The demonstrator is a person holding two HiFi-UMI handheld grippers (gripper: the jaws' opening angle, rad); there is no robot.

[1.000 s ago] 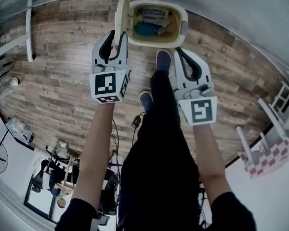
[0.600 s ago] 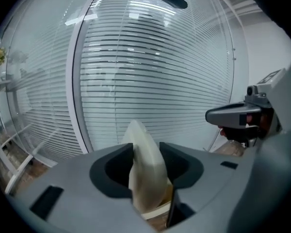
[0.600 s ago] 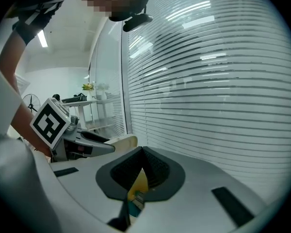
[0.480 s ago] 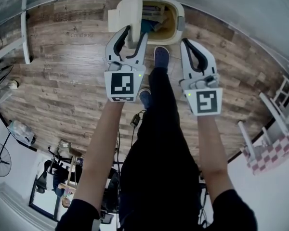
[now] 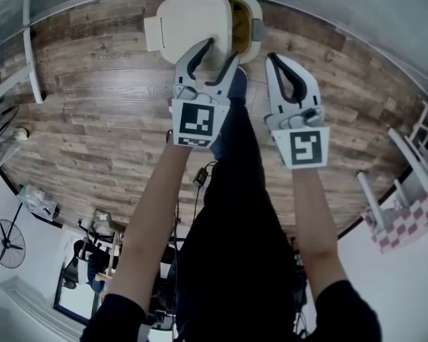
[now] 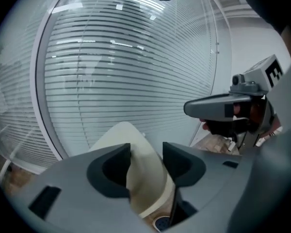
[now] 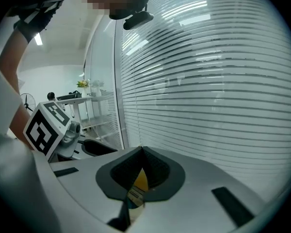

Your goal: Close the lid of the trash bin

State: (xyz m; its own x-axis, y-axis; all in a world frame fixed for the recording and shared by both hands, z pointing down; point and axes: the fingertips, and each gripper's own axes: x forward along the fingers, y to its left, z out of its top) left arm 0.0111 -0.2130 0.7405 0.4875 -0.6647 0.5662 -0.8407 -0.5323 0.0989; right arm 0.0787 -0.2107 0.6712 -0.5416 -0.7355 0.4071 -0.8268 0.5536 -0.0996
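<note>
Lid (image 5: pixel 189 23): cream, unpatterned. Trash bin (image 5: pixel 240 21): yellow inner wall, cream rim. Floor (image 5: pixel 93 112): brown wood-grain planks, mixed light and dark. Trousers (image 5: pixel 235 212) and sleeves (image 5: pixel 114 319): black. Shoe (image 5: pixel 237 83): dark blue. Far blinds (image 6: pixel 136 57): white horizontal slats. Cloth (image 5: pixel 406 223), right: pink-and-white checks. Fan (image 5: pixel 6 243), near left: black.

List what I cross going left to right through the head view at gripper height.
White post → left gripper, whose jaws have just been opening with the bin lid between them → right gripper, shut → white chair with checkered cushion. The bin lid overlaps the left gripper, so it gets no slot.
</note>
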